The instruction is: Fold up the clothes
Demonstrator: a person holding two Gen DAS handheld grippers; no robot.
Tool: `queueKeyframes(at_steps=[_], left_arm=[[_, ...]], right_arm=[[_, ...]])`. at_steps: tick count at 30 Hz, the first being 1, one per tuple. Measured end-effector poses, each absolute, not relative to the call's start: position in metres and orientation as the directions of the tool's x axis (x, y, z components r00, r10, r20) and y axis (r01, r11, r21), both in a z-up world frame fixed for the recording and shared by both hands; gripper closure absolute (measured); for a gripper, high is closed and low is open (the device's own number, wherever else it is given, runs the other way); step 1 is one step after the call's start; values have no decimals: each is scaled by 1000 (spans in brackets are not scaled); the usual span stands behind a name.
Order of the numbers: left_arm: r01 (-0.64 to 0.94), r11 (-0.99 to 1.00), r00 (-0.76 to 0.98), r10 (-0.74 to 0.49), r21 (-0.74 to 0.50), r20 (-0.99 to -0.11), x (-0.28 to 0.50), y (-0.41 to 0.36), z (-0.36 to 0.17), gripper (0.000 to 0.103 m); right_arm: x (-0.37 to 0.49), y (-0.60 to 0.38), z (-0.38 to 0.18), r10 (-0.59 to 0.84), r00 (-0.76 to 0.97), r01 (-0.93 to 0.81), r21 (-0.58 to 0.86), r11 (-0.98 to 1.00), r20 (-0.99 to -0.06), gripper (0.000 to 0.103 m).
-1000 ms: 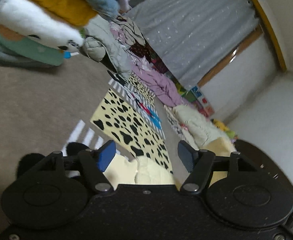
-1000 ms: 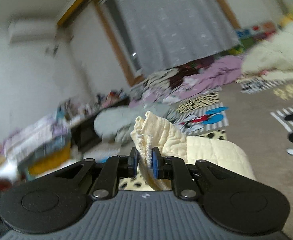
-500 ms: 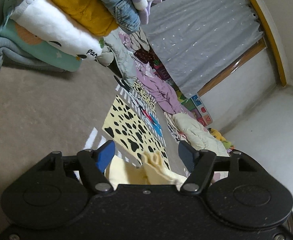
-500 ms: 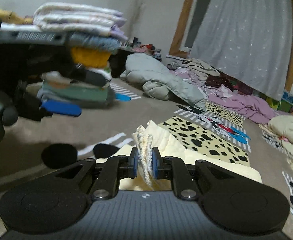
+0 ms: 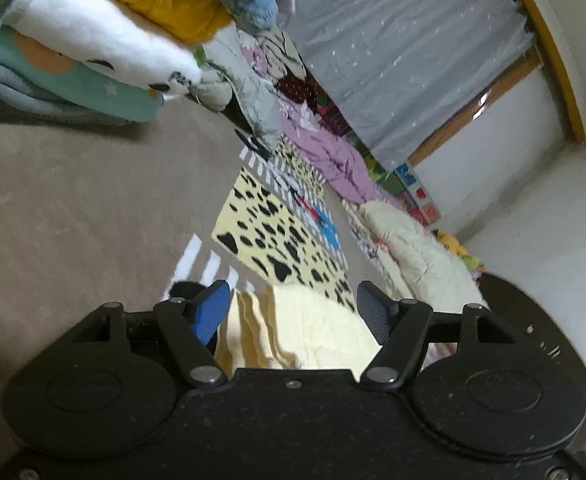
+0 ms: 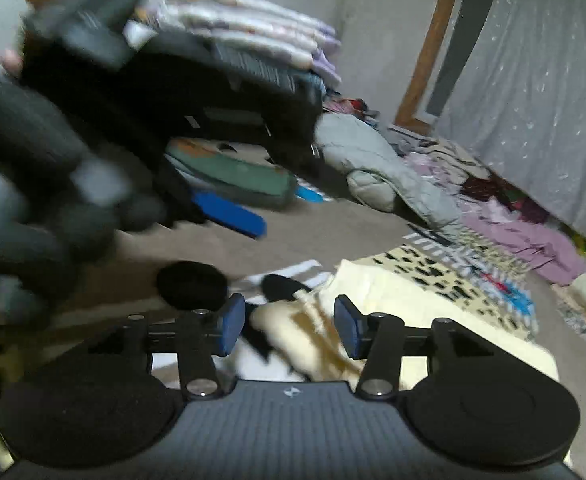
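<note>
A pale yellow quilted garment (image 5: 313, 328) lies folded on the grey carpet, its layered edge showing just below my left gripper (image 5: 293, 312), which is open above it. In the right wrist view the same yellow garment (image 6: 405, 312) lies on the floor, bunched under my right gripper (image 6: 289, 324), whose blue pads stand apart, open, with the cloth loose beneath them. The left gripper (image 6: 133, 120) and the gloved hand holding it appear blurred at the left of that view. A stack of folded clothes (image 5: 105, 40) stands on the carpet at upper left.
A yellow black-spotted mat (image 5: 277, 236) lies ahead on the carpet (image 5: 73, 220). Unfolded clothes, a grey jacket (image 6: 381, 164) and a purple garment (image 5: 329, 160) are heaped along the grey curtain (image 5: 405, 52). A cream fluffy blanket (image 5: 417, 256) lies at the right.
My right gripper has opened and let go of the yellow garment, which now lies on the floor. The left gripper has come closer in the right wrist view and stays open.
</note>
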State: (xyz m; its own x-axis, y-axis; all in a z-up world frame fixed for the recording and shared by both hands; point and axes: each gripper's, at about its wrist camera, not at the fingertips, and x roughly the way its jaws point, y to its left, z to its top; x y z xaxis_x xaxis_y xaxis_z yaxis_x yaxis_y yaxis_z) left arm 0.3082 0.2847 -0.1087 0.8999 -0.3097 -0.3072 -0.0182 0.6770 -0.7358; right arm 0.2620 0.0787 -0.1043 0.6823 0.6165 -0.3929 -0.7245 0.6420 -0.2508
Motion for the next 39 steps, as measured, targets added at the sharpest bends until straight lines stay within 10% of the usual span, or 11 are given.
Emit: queueKeyframes(at_steps=[10,19,27,30,39], left_arm=[[-8,773,846,-333,-635,-416,322,245,-114,46],[-72,844,829,-245,-532,-502,329,228,-121,97],[-92,900,826,-170,-427,-538,324,226,-121,94],[-101,897,871,-129,-430,-473,317,230,-107,75],[62,927,927,-190,-370,-323,329,195,-94,75]], right_arm=[[298,-52,-83,522,796,-531,60,845,-306,55],[322,-72,-123,584,725,-516,272,812,-366,54],[321,-69,-104,635,665,-604,217,767,-393,54],[322,-86,-84,632,698,-597,213,773,-336,54],[395,-91,-76,582,732,-588,104,802,-354,55]])
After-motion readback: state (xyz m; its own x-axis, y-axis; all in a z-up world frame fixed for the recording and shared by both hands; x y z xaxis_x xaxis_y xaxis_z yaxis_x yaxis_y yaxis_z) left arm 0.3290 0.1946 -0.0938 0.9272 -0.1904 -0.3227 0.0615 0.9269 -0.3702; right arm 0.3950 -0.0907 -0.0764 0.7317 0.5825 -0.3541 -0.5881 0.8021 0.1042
